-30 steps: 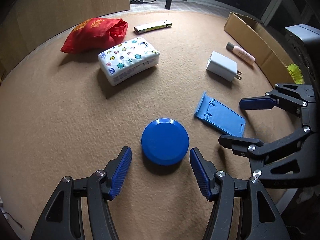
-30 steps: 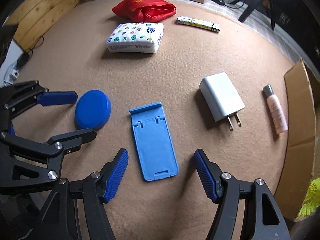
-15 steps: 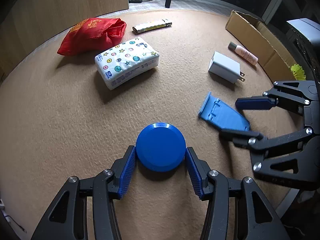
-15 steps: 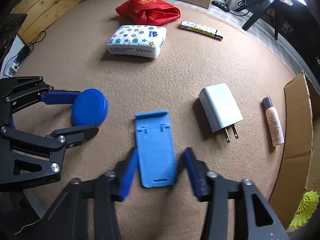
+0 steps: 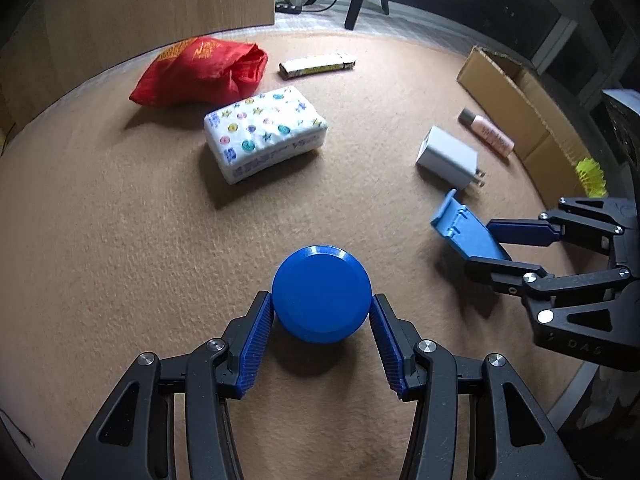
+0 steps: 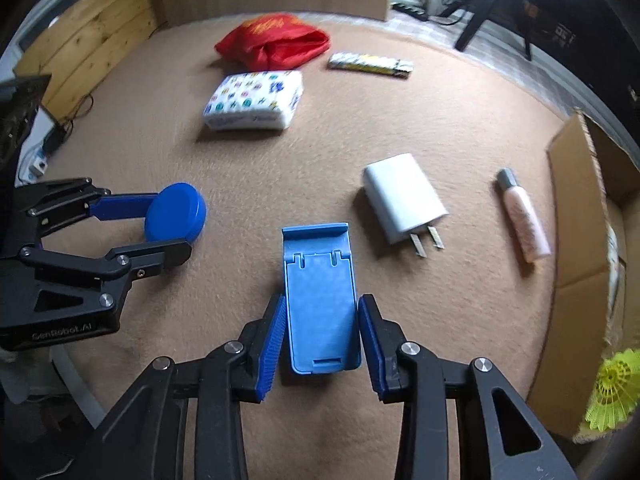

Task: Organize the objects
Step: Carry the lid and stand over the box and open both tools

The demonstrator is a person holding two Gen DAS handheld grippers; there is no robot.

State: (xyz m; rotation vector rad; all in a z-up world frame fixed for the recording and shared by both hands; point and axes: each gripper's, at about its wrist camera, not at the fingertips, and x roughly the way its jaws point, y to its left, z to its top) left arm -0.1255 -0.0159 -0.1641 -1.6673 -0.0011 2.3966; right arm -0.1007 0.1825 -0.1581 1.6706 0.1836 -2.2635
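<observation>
Evidently, within the last second both jaws had closed: the left hand-held gripper (image 5: 321, 320) pinched the blue round lid (image 5: 321, 294) and the right hand-held gripper (image 6: 322, 334) pinched the blue phone stand (image 6: 320, 300), just beside that lid on the tabletop (image 5: 120, 240), so both grasps appeared secured for sorting.

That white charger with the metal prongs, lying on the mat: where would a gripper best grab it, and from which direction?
Probably from above, closing on the two long flat sides of the white charger. It lies flat on the mat as a smooth block, so those parallel faces suit flat pads. Avoid the prongs at one end: thin, and likely to slip.
</observation>
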